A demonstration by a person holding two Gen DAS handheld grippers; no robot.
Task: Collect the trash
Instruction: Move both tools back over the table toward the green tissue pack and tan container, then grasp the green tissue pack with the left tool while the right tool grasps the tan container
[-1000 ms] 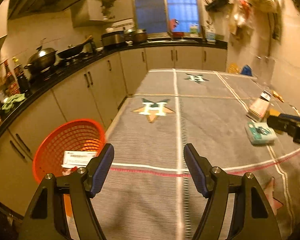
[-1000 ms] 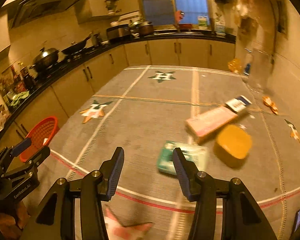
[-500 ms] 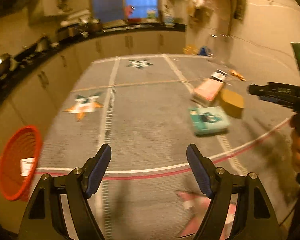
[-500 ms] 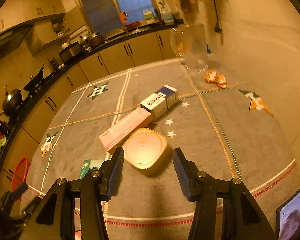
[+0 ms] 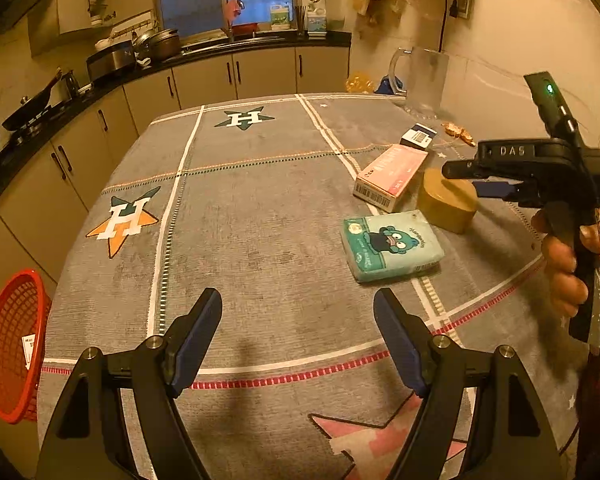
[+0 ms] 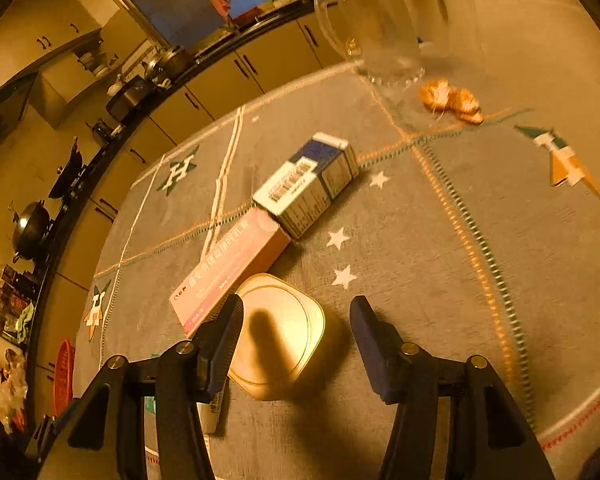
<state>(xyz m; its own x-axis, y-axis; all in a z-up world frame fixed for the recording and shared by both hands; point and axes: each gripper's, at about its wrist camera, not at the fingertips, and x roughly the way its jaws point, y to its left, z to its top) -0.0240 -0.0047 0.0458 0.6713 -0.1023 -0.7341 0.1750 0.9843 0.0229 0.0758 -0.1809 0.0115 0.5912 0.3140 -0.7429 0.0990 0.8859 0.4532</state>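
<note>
— On the grey cloth of the counter: what lies where?

— A teal tissue pack nearest the left gripper, flat, ahead and to its right. Beyond it a pink box and a round yellow tub, just beside each other. A blue-and-white box touches the pink box's far end. Orange scraps near the foot of a clear glass jug.

— Left fingers?

— Spread wide, nothing between them, low over the cloth's red dashed line.

— Right gripper?

— Fingers released too, parted wide. From the right wrist view they sit over the yellow tub, one finger to each side of it; contact cannot be told. The left finger overlaps the near end of the pink box. From the left wrist view the right gripper hangs above the tub, a hand round its handle.

— Bin?

— Red mesh basket beyond the counter's left edge, lower than the top, a white slip of paper inside. Well apart from the trash.

— Background?

— Kitchen cabinets, pots on the black worktop, window at the far end.
</note>
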